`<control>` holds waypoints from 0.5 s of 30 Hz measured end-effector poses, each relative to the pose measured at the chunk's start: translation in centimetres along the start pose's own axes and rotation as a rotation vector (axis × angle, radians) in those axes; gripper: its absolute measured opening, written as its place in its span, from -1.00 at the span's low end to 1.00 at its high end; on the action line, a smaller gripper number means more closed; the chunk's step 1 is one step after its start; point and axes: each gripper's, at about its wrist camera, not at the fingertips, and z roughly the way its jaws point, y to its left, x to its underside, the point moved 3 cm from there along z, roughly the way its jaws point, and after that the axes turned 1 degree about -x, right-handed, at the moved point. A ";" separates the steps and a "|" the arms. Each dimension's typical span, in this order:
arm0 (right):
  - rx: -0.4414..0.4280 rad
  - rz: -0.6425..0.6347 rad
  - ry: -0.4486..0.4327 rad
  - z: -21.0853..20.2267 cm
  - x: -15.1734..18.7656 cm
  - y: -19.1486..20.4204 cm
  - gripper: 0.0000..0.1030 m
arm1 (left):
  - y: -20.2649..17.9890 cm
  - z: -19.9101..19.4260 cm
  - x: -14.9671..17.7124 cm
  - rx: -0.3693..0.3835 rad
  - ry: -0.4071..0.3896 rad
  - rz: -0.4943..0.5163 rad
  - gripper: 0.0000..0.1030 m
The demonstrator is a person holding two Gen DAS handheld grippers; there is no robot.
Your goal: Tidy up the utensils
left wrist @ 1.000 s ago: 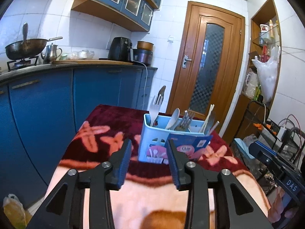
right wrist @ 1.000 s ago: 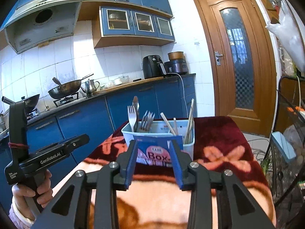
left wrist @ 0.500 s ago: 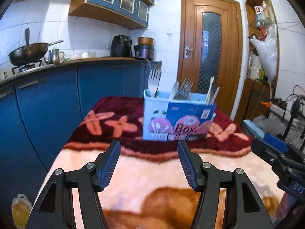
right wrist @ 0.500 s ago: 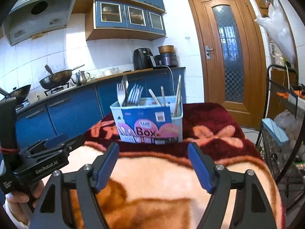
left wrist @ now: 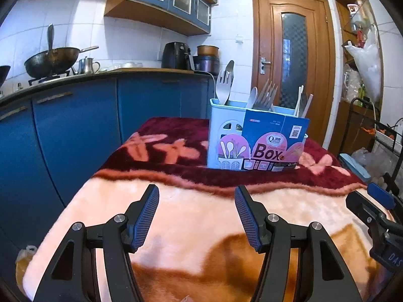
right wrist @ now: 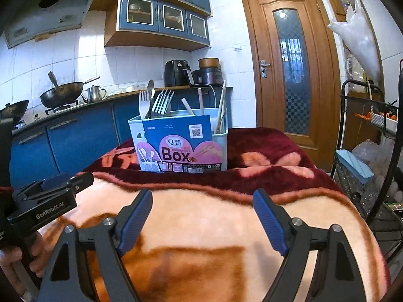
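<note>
A light blue utensil holder (left wrist: 257, 141) with a "Box" label stands upright on the dark red part of the blanket; it also shows in the right wrist view (right wrist: 181, 143). Forks (left wrist: 264, 95), a spoon (left wrist: 228, 75) and chopsticks (right wrist: 221, 105) stand in it. My left gripper (left wrist: 196, 216) is open and empty, low over the pale blanket, well short of the holder. My right gripper (right wrist: 202, 219) is open and empty, also short of the holder.
The table is covered by a pink, orange and dark red blanket (left wrist: 196, 226). Blue kitchen cabinets (left wrist: 75, 125) run along the left. A wooden door (left wrist: 294, 63) is behind. A wire rack (right wrist: 372, 166) stands at the right.
Both grippers have opened wide and drawn back from the utensil holder, which now stands farther away on the blanket.
</note>
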 end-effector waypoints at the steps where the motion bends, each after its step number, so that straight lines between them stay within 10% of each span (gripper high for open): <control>1: 0.001 -0.002 -0.002 0.0 0.0 0.0 0.63 | 0.0 0.1 0.1 -0.002 0.003 -0.005 0.24; 15: 0.002 -0.005 -0.006 0.0 0.2 0.2 0.63 | -0.4 0.0 0.3 -0.022 -0.007 0.014 0.24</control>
